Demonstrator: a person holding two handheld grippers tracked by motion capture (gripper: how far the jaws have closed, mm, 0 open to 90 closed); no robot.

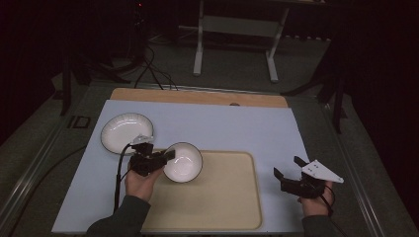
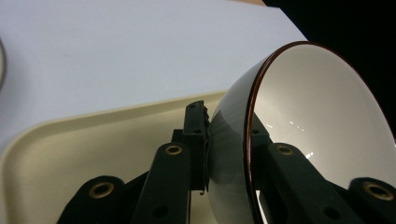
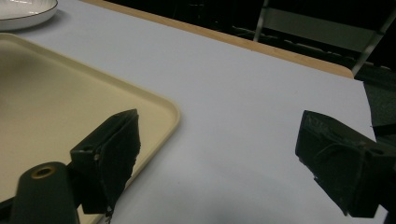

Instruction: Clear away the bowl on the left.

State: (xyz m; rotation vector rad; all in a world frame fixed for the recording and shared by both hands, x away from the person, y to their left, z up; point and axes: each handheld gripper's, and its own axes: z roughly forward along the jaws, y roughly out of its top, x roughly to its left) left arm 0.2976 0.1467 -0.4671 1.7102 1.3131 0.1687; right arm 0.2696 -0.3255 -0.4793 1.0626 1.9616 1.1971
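A white bowl with a dark rim hangs tilted over the far left corner of the cream tray. My left gripper is shut on its rim; in the left gripper view the bowl stands on edge with one jaw outside the wall and one inside. A white plate with a dark rim lies on the pale mat, left of and beyond the tray. My right gripper is open at the mat's right side, off the tray; in the right gripper view its jaws stand wide apart above the tray edge.
The pale mat covers a wooden tabletop. A white table frame and cables stand on the floor beyond. Bare mat lies to the right of and beyond the tray. The plate's edge shows at the top left of the right gripper view.
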